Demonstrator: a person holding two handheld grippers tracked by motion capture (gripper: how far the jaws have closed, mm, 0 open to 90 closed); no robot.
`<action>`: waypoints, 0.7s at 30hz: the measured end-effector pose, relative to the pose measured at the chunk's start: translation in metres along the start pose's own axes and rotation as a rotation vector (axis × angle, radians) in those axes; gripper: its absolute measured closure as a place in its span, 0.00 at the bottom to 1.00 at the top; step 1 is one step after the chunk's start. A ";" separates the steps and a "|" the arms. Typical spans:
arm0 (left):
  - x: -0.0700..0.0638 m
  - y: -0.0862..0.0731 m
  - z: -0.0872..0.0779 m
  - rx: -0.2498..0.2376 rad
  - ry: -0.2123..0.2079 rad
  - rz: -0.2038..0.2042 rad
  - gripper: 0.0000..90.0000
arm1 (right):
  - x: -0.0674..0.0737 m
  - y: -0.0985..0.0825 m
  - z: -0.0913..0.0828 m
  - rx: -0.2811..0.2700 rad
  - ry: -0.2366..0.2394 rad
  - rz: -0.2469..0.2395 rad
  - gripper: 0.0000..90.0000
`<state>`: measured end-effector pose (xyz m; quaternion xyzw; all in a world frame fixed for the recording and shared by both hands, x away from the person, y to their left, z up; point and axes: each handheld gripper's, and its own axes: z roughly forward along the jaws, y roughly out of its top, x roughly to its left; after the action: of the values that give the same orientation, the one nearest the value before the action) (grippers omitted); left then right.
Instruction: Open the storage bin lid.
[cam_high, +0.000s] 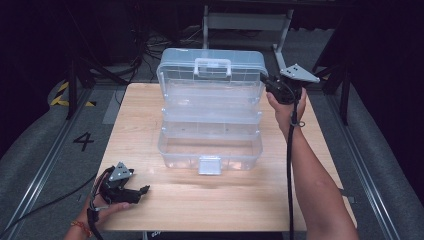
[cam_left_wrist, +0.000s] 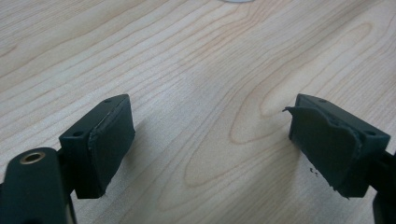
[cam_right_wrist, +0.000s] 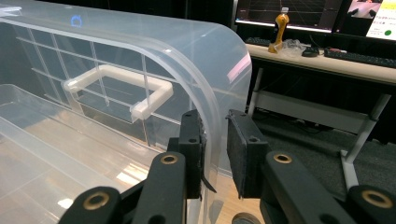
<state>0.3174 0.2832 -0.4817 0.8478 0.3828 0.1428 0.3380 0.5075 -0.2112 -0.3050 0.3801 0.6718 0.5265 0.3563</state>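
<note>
Grip quality first: right gripper (cam_right_wrist: 215, 154) pinches the lid's (cam_high: 212, 70) side rim between near-closed jaws; keep the pads square on that thin edge and swing slowly so it won't slip. Clear plastic organiser box (cam_high: 210, 150), tiered trays open, white handle (cam_right_wrist: 116, 86) left of the jaws. Left gripper (cam_left_wrist: 210, 144) idle, jaws wide, on the table (cam_left_wrist: 196, 70).

A clear plastic tiered storage box (cam_high: 210, 120) stands open in the upper centre of the high view. Its lid (cam_high: 211, 70), with a white handle (cam_high: 212, 67), stands upright at the back; trays step down toward a front latch (cam_high: 209, 165).
</note>
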 end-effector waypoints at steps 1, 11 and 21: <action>0.000 0.000 0.000 0.001 0.002 0.001 0.16 | 0.000 0.000 0.001 0.002 0.001 0.007 0.85; 0.000 0.000 0.000 0.000 0.002 0.000 0.16 | -0.004 0.001 0.005 0.003 0.008 0.016 0.86; 0.000 0.000 0.000 0.000 0.008 0.006 0.16 | -0.009 0.004 0.010 0.007 0.016 0.021 0.88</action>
<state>0.3177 0.2833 -0.4814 0.8483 0.3819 0.1471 0.3360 0.5212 -0.2137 -0.3028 0.3842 0.6724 0.5310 0.3439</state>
